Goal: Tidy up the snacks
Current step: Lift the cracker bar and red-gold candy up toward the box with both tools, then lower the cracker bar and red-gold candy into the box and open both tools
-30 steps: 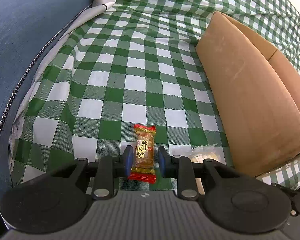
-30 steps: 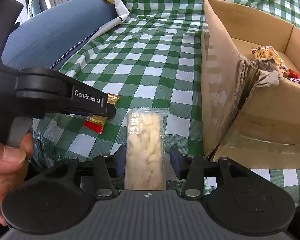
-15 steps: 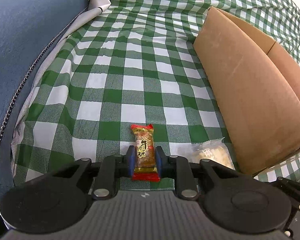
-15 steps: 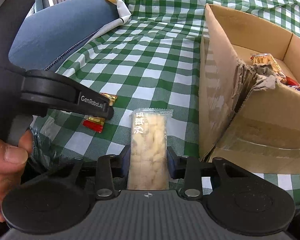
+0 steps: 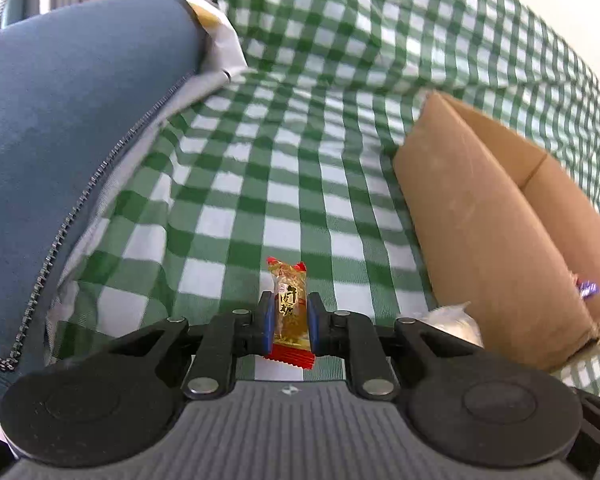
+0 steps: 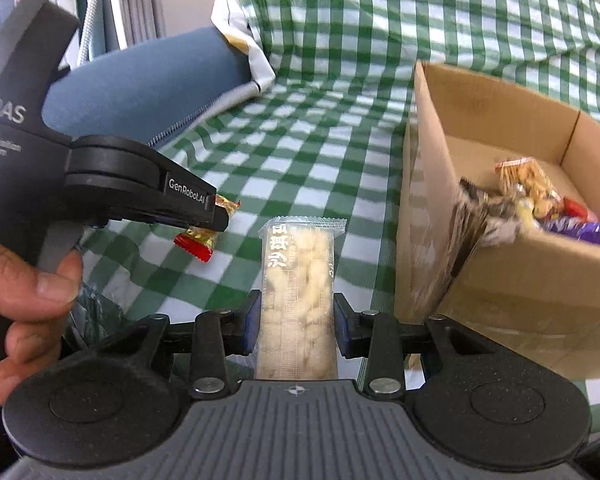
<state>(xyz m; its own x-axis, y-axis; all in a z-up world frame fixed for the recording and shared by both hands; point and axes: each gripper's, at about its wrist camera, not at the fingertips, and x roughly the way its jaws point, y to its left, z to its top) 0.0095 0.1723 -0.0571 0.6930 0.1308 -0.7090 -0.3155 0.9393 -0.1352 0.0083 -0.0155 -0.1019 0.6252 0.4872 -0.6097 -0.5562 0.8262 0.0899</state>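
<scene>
A small gold candy with red ends (image 5: 290, 312) sits between the blue pads of my left gripper (image 5: 288, 297), whose jaws are still closing on it; it hangs just above the green checked cloth. The right wrist view shows the same candy (image 6: 202, 238) under the left gripper's tip (image 6: 219, 220). My right gripper (image 6: 296, 300) is shut on a long clear pack of pale puffed snack (image 6: 298, 264), which points forward. The open cardboard box (image 6: 500, 280) stands to the right of both grippers.
The box holds several wrapped snacks (image 6: 540, 196), and its near corner is torn. A blue zipped cushion (image 5: 60, 120) lies on the left. A person's hand (image 6: 28, 292) grips the left tool's handle. The checked cloth (image 5: 280, 160) covers the surface and rises behind.
The left jaws closed on the candy and raised it off the cloth. The right jaws closed on the pale snack pack and lifted its front end.
</scene>
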